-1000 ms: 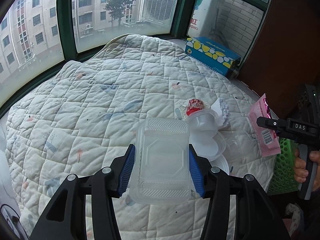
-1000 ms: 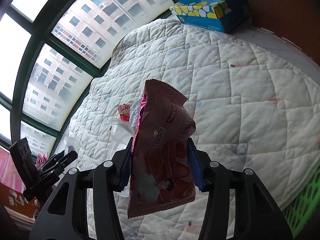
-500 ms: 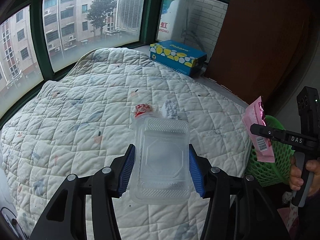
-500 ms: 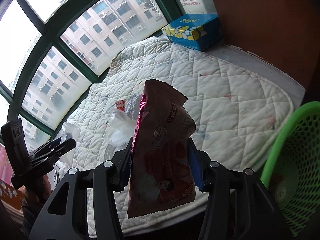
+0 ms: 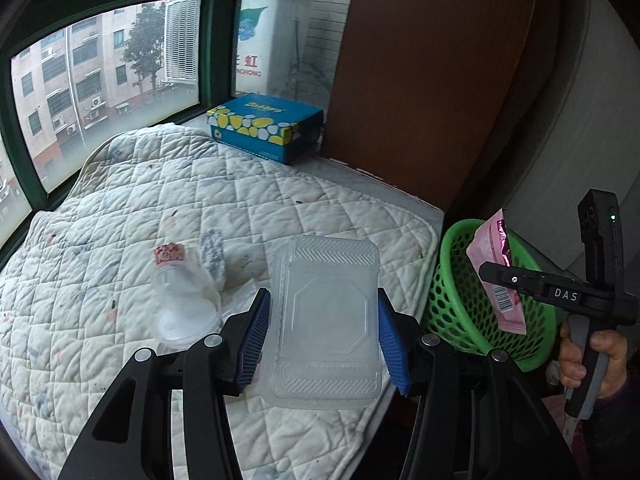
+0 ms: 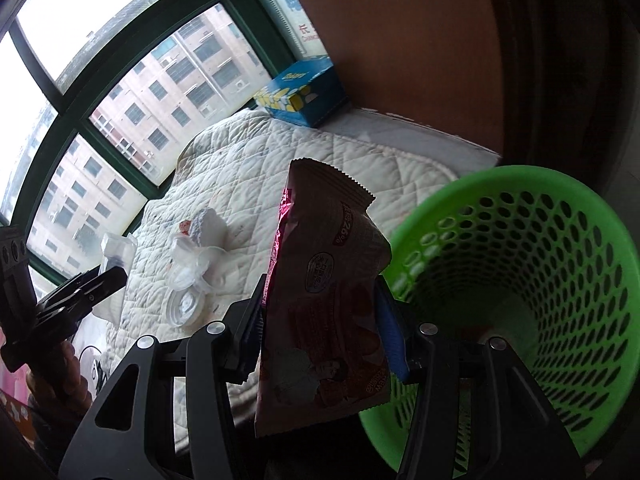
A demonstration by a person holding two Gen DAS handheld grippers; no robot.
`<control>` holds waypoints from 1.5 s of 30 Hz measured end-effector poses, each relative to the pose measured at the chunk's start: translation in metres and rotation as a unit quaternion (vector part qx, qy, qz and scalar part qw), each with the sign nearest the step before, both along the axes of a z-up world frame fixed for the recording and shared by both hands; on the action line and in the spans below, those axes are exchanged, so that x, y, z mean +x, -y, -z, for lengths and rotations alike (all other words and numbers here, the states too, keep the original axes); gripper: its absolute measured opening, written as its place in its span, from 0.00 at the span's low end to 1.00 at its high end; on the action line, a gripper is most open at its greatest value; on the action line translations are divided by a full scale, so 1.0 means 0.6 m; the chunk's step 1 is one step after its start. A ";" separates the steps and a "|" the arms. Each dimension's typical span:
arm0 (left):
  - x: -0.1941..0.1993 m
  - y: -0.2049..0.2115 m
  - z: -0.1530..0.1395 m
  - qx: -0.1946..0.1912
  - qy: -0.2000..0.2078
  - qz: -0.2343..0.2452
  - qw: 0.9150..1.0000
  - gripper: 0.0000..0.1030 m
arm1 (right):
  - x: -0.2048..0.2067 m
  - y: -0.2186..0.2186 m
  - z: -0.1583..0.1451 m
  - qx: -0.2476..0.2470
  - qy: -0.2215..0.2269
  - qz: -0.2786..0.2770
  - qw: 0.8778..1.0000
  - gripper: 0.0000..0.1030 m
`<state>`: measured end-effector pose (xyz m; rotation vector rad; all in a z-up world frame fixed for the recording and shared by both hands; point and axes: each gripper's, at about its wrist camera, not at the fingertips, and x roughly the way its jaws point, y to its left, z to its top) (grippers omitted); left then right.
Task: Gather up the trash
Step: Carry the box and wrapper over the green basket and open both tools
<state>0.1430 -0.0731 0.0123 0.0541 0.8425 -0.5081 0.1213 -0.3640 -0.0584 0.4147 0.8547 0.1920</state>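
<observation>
The right claw point(image 6: 320, 320) grips a crinkly pink snack wrapper point(image 6: 324, 320); the left claw point(image 5: 324, 320) clamps a clear plastic clamshell box point(image 5: 326, 316). Each should release only directly above the green perforated plastic basket point(image 6: 560, 264).

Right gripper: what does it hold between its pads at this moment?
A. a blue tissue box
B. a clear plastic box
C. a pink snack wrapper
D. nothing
C: the right gripper is shut on the pink snack wrapper, beside the green basket; the clear plastic box is in the left gripper.
</observation>
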 end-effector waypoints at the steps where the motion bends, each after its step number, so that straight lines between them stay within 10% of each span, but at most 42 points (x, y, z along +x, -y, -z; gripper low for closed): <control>1: -0.001 0.013 -0.002 -0.001 0.000 0.007 1.000 0.48 | -0.005 0.010 0.001 0.000 -0.002 0.007 1.000 0.49; 45: -0.045 0.349 0.044 0.011 -0.043 0.173 0.984 0.50 | -0.158 0.237 -0.019 -0.008 0.037 0.141 0.989 0.70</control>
